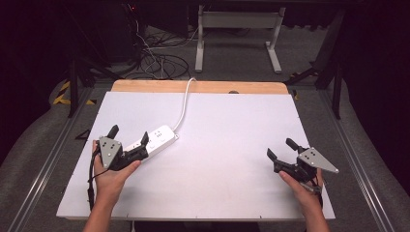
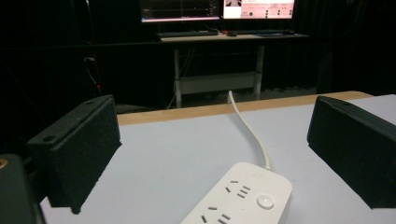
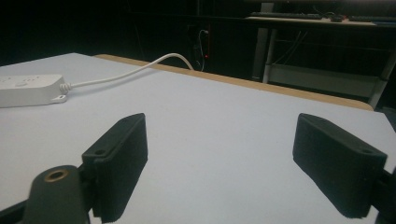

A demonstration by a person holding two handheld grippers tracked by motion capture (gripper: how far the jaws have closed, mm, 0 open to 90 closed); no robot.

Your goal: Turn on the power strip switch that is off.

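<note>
Now both grippers hover with fingers spread — the left gripper (image 1: 129, 137) just over the power strip (image 1: 157, 139), the right gripper (image 1: 280, 149) near the counter's (image 1: 217, 193) right edge.

White table (image 1: 232, 159) (one power strip (image 1: 157, 139))

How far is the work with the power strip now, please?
Nothing looks done yet. The power strip lies flat on the table, its cable running off the far edge. The left gripper is open over its near end; the right gripper is open, holding nothing. Any grasp remains.
</note>
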